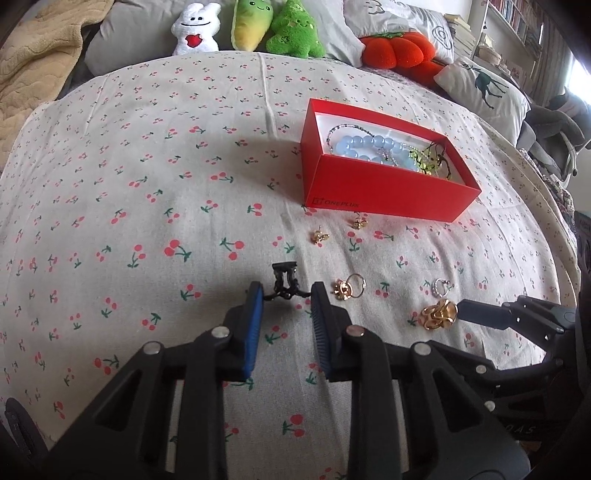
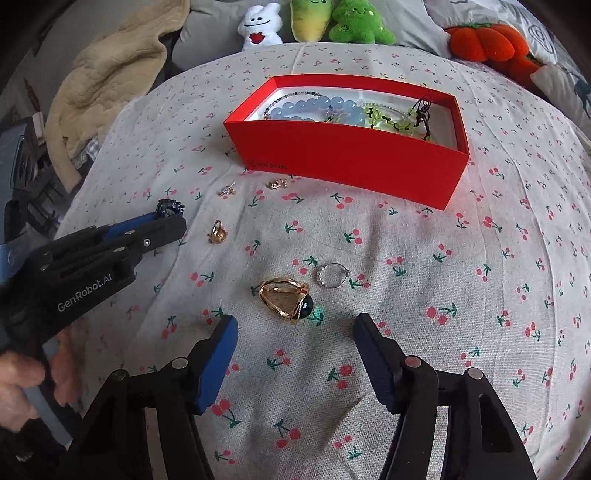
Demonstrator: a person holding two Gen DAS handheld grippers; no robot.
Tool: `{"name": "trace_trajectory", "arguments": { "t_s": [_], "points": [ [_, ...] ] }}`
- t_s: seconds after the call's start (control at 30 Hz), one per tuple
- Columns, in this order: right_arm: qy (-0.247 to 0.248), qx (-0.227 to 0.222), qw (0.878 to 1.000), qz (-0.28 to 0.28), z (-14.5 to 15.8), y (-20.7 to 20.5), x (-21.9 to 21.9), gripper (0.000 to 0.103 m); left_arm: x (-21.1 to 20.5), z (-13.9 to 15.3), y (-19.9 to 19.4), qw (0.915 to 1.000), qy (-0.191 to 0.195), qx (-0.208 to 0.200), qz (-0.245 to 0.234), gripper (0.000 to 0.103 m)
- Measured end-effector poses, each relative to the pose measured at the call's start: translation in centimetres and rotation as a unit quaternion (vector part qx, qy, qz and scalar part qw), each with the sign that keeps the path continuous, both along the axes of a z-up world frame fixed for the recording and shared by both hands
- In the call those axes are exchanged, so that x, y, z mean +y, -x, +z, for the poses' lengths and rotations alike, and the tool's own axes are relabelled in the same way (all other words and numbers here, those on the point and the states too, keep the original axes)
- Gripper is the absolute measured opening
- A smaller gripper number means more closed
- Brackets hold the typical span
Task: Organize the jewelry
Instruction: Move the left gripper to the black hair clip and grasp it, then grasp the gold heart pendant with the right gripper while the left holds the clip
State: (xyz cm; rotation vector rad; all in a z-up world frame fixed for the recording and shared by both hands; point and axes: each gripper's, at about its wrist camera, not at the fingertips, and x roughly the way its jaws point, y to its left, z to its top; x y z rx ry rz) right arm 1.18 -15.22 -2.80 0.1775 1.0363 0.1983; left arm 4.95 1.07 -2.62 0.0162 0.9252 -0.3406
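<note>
A red box (image 1: 384, 186) (image 2: 354, 158) on the cherry-print cloth holds blue (image 1: 364, 146), green and dark bead bracelets. In front of it lie two small gold earrings (image 1: 320, 236) (image 1: 358, 222), a gold ring (image 1: 347, 288) (image 2: 217, 232), a silver ring (image 1: 440, 286) (image 2: 332, 275) and a large gold ring with a dark stone (image 1: 439, 314) (image 2: 286, 299). My left gripper (image 1: 287, 295) (image 2: 173, 218) is open around a black piece of jewelry (image 1: 284, 284) (image 2: 170, 206) lying at its fingertips. My right gripper (image 2: 295, 325) is open, just short of the large gold ring; one of its fingers (image 1: 480, 312) touches that ring.
Plush toys (image 1: 243, 26) (image 2: 314, 18), an orange plush (image 1: 395, 48), pillows (image 1: 484, 88) and a beige blanket (image 2: 110, 81) lie beyond the cloth's far edge. Cloth stretches left of the box (image 1: 129, 166).
</note>
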Motion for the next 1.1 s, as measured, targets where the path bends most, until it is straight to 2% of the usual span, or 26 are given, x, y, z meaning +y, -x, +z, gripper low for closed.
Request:
{"name": "trace_trajectory", "arguments": {
  "t_s": [0.43,0.9,1.1],
  "points": [
    [-0.018,0.001,1.0,-0.009,0.2,-0.8,1.0,0.031,1.0,-0.1,1.4,0.9999,-0.01,0.013,0.003,0.028],
    [-0.019,-0.012,1.0,0.003,2.1,-0.2,0.6,0.031,0.7,1.3,2.0,0.9997,-0.021,0.004,0.008,0.028],
    [-0.038,-0.017,0.999,-0.003,3.8,-0.4,-0.6,0.031,0.7,2.8,1.7,0.9998,-0.011,0.001,0.017,0.028]
  ]
}}
